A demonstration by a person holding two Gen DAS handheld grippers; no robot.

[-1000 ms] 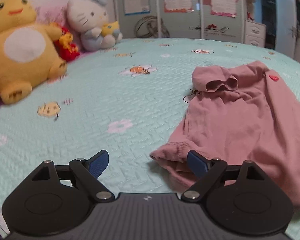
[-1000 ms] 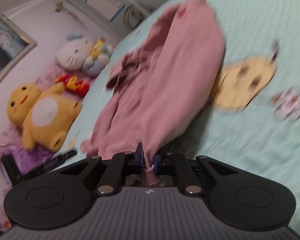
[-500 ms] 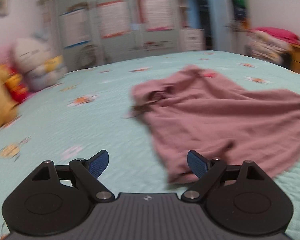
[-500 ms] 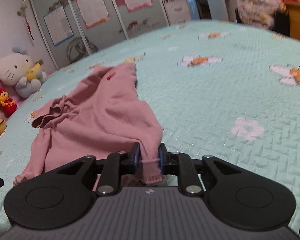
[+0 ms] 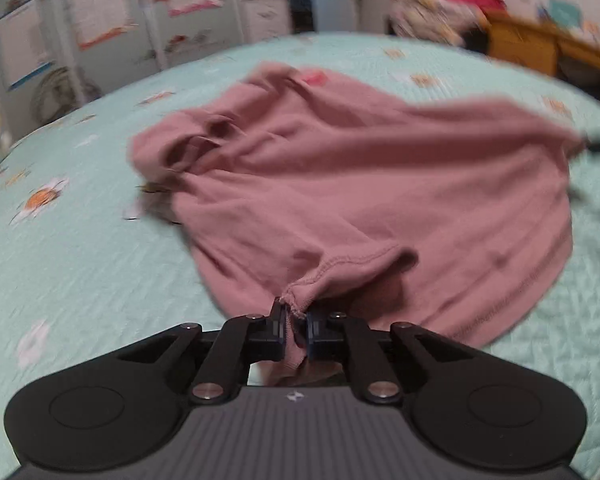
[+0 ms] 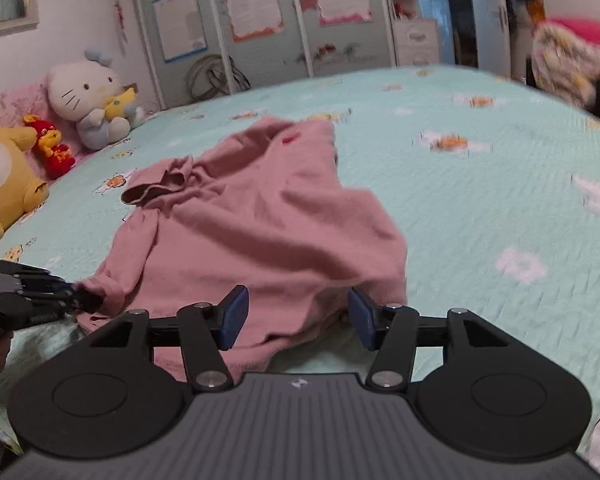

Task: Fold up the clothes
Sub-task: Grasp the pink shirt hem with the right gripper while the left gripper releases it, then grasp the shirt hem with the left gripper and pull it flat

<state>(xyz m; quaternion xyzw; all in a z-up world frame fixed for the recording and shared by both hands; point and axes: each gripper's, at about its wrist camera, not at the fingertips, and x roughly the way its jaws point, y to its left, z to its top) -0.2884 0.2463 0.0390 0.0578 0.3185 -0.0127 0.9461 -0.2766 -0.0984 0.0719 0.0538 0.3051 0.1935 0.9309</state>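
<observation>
**Pink shirt pinched at one corner, other side let loose**

The pink shirt (image 5: 380,184) lies rumpled on the mint quilted bed (image 5: 80,260). The left hand-held gripper (image 5: 296,326) is clamped on a stitched hem corner; the right hand-held gripper (image 6: 296,316) hangs wide apart above the near edge, holding nothing. I'd draw that corner out low and steady so the cloth flattens before any fold. Motion blur smears the left view, and the hem beneath the right fingers is hidden.

Mint quilted bed (image 6: 480,208): pink shirt (image 6: 260,224), plush toys (image 6: 92,104).
</observation>
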